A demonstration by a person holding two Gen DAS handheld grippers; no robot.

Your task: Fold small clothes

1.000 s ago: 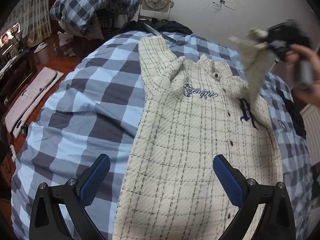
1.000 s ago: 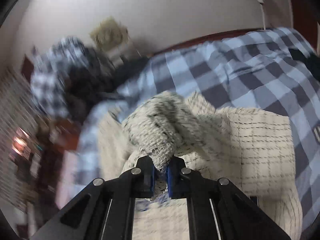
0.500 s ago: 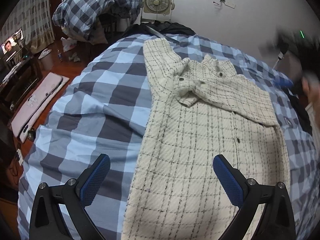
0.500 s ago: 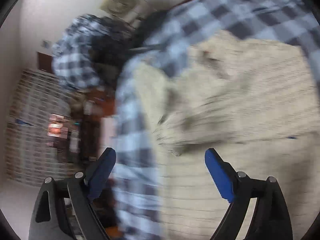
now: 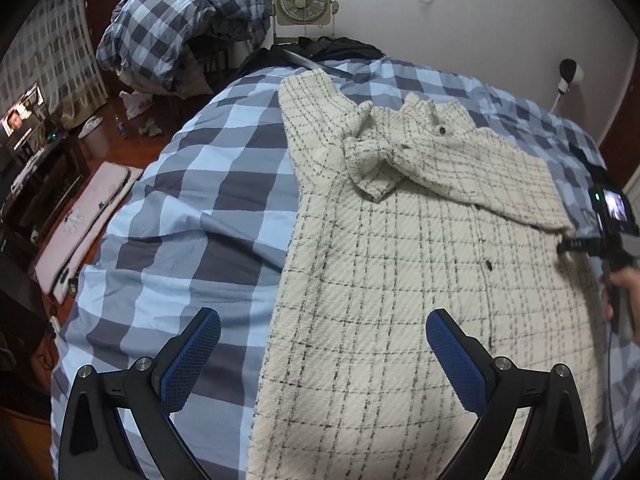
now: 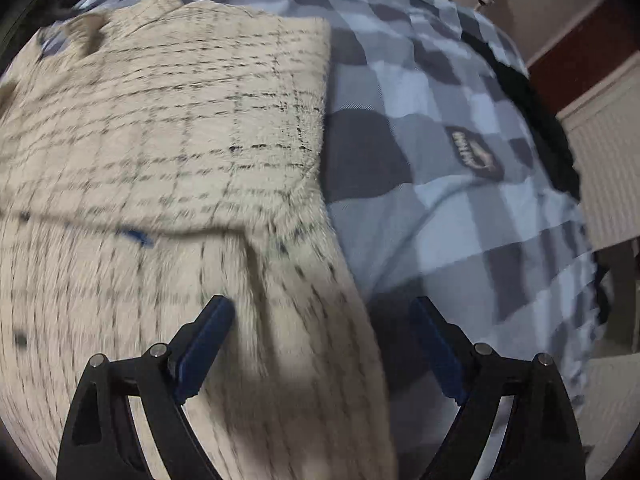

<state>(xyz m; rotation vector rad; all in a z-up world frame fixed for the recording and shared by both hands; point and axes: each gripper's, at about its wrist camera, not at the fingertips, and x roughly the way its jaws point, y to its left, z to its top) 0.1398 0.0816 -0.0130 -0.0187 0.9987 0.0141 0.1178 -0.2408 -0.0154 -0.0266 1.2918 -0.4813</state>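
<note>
A cream shirt with thin black checks lies flat on the blue checked bed cover. Its right sleeve is folded across the chest; the left sleeve stretches toward the far edge. My left gripper is open and empty above the shirt's lower left part. My right gripper is open and empty over the shirt's right edge, by the folded sleeve; it also shows at the right of the left wrist view. The right wrist view is blurred.
A heap of checked bedding and a box fan stand beyond the bed's far end. Dark clothing lies at the far edge. A pink mat and a screen are on the floor side, left.
My right gripper let go of the right sleeve, which now lies folded across the chest, and it has swung to the shirt's right edge. My left gripper stays open in place.
</note>
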